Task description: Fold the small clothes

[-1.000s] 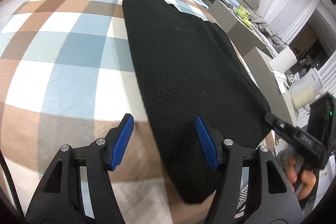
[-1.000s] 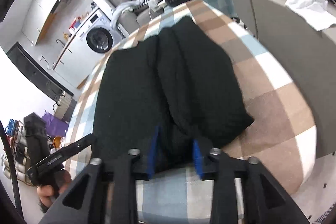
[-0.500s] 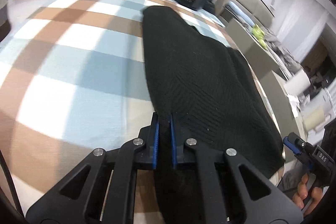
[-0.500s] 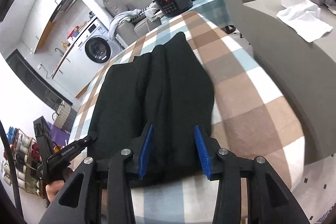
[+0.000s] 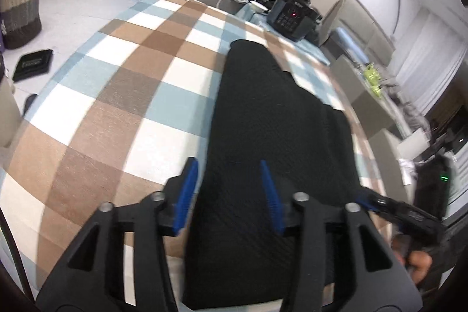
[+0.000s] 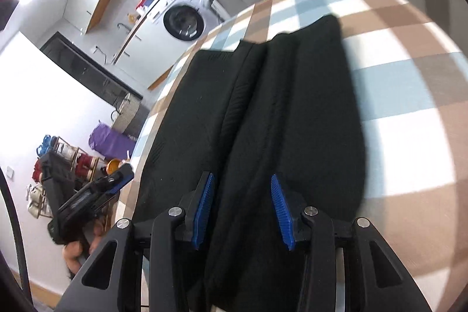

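Garment: a black knit garment (image 5: 272, 119) lies flat on the checked cloth (image 5: 117, 107) of the table, already narrowed into a long strip – in the right wrist view a lengthwise ridge (image 6: 254, 95) shows where one layer overlaps another.
Long axis: it runs from 6 o'clock, under both tools, away to 12 o'clock, its far end stopping short of the black appliance (image 5: 292, 19) at the table's far edge.
Left gripper (image 5: 231, 195): its jaws have just been opening; the blue pads (image 5: 187, 192) stand apart over the near end of the strip, the left pad about at the cloth's left edge – released, pinching nothing.
Right gripper (image 6: 244, 208): jaws parted, with a raised fold of the fabric between the pads; whether they press on it I cannot tell, the near cloth being blurred.
Which hand is nearer: both sit at the same near end, side by side; in the left wrist view the right tool shows at 4 o'clock, just beside the strip's right edge.
Judgement for the next move: the strip probably wants folding end over end, so the near hem would travel toward 12 o'clock along that axis, both hands lifting evenly.
Risk: the overlapped layers could slide apart if only one is caught.
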Demonstrator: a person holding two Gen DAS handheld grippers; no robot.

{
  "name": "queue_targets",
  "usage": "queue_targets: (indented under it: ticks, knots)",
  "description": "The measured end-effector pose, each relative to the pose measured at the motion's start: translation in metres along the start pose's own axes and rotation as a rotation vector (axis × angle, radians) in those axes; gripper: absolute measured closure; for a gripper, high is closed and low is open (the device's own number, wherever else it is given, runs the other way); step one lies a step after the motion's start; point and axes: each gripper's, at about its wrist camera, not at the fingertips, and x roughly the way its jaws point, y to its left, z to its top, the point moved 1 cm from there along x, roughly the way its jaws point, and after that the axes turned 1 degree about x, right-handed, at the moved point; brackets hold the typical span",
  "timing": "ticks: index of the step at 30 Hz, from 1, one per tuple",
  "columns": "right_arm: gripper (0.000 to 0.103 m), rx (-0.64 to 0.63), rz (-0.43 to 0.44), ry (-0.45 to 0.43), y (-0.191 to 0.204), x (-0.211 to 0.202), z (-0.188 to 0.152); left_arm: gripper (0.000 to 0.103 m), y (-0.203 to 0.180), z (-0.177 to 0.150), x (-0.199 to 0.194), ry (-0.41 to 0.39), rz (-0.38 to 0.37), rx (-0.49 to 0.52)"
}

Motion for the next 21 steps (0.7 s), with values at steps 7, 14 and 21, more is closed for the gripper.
queue_targets:
  ticks: [7, 14, 21]
  knots:
    - [0.062, 0.043, 0.063, -0.005, -0.009, 0.031, 0.029, 0.054, -0.013, -0.011, 0.001, 0.033, -0.059, 0.01]
    - [0.062, 0.015, 0.033, 0.039, 0.0, 0.052, 0.063, 0.054, -0.02, -0.016, 0.005, 0.042, -0.054, 0.035]
    - [0.068, -0.093, -0.047, 0.05, 0.025, 0.076, 0.077, 0.054, -0.024, -0.016, 0.002, 0.032, -0.058, 0.061]
